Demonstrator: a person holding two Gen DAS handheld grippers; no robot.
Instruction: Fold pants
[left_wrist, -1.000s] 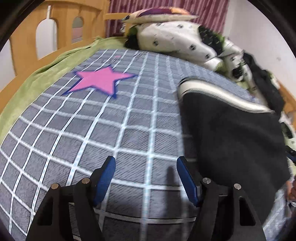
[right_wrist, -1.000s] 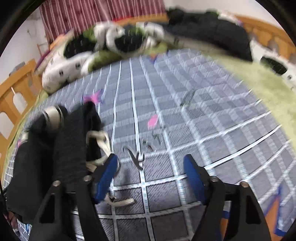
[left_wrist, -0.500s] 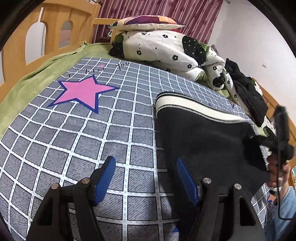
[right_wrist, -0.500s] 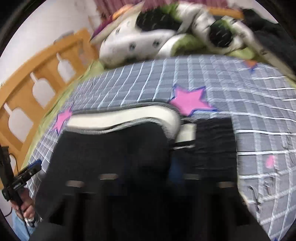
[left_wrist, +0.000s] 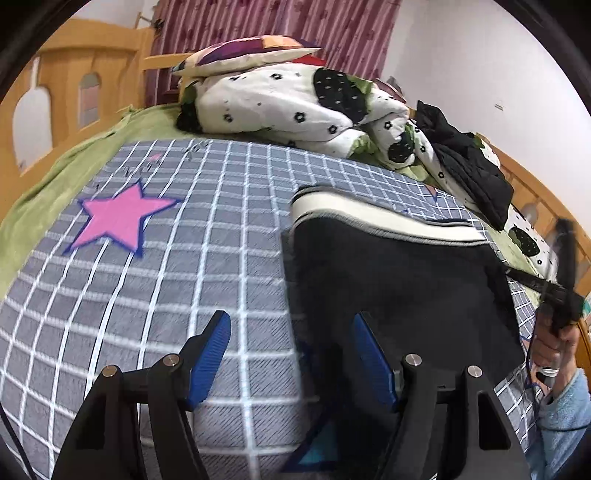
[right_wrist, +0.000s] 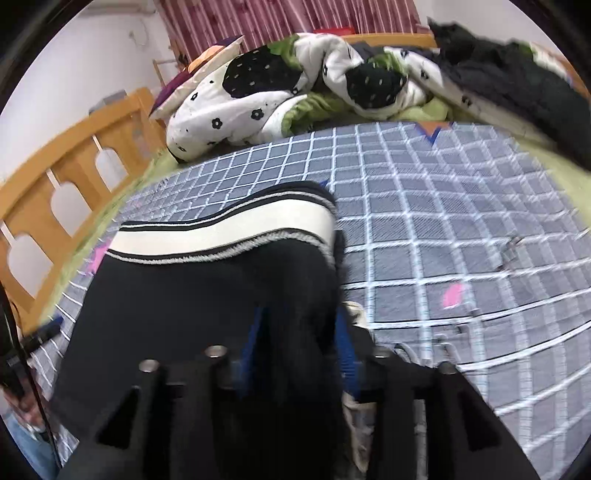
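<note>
Black pants (left_wrist: 399, 280) with a cream-striped waistband (left_wrist: 369, 216) lie on the grey checked bedspread (left_wrist: 207, 236). My left gripper (left_wrist: 291, 347) is open and empty, low over the bedspread at the pants' left edge, its right finger over the black cloth. In the right wrist view the pants (right_wrist: 192, 288) fill the lower left, the waistband (right_wrist: 225, 230) at the far end. My right gripper (right_wrist: 299, 332) is shut on a bunched fold of the pants' right edge. The right gripper also shows at the far right of the left wrist view (left_wrist: 561, 291).
A rumpled white floral quilt (left_wrist: 295, 99) and a pillow (left_wrist: 251, 55) lie at the head of the bed. A black garment (left_wrist: 469, 166) lies at the right. A wooden bed rail (right_wrist: 62, 184) runs along the left side. A pink star (left_wrist: 118, 218) marks the bedspread.
My right gripper swung left onto the pants and closed on their right edge. My left gripper stayed open and shifted slightly towards the pants' left edge.
</note>
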